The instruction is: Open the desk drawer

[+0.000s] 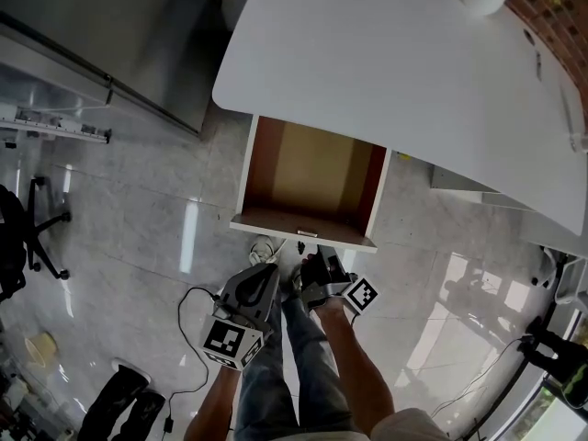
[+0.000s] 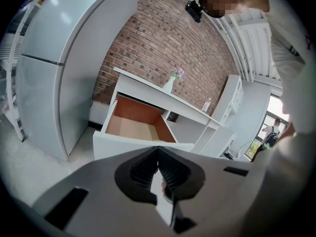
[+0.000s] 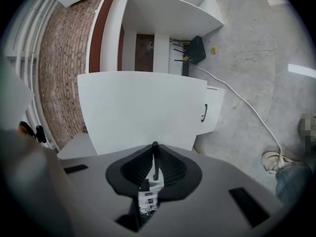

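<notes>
Head view has the white desk drawer with the brown wooden inside [image 1: 303, 231] pulled well out. Its front panel lies crosswise just ahead of both clenched, empty claws, right gripper [image 1: 312, 266] slightly closer than left gripper [image 1: 266, 269]. Right gripper view catches the drawer's small black handle [image 3: 204, 112] right of its tips, while left gripper view only peers into the bare inside.

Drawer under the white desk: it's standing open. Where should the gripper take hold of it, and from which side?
Take the small black handle on the white front panel, coming straight at that panel from the person's side. The panel is flat and the handle is the only part standing proud of it, so it is probably the one place the gripper can close around.
</notes>
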`<act>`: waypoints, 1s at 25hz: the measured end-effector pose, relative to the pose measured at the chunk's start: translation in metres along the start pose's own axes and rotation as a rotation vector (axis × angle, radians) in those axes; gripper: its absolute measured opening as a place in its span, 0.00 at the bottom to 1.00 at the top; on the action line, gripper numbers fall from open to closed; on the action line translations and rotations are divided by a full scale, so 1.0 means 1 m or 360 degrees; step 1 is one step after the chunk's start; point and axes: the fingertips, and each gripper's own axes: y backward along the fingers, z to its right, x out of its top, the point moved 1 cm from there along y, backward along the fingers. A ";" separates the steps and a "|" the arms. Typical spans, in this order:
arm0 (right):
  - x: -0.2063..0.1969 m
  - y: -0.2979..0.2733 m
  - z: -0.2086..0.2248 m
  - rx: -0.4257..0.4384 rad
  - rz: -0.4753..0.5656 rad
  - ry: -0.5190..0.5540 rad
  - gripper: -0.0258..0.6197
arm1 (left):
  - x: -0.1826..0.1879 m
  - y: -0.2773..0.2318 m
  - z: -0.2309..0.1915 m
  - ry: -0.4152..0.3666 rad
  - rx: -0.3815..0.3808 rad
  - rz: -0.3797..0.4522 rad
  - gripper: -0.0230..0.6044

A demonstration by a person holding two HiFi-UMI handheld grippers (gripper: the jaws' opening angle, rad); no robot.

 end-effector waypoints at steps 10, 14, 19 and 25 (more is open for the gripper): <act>-0.009 0.010 0.015 0.0023 0.0023 -0.0005 0.11 | -0.004 0.004 -0.008 0.0021 0.0007 -0.0010 0.06; -0.009 0.010 0.015 0.0023 -0.0008 0.0014 0.11 | -0.002 0.001 -0.008 0.0018 -0.0004 -0.0006 0.06; -0.009 0.010 0.018 0.0043 0.0012 -0.0048 0.16 | 0.000 0.001 -0.011 0.0015 0.0008 -0.0011 0.06; -0.018 0.011 0.020 0.0054 -0.0036 -0.0092 0.28 | -0.002 0.002 -0.015 0.0021 0.0020 -0.0009 0.06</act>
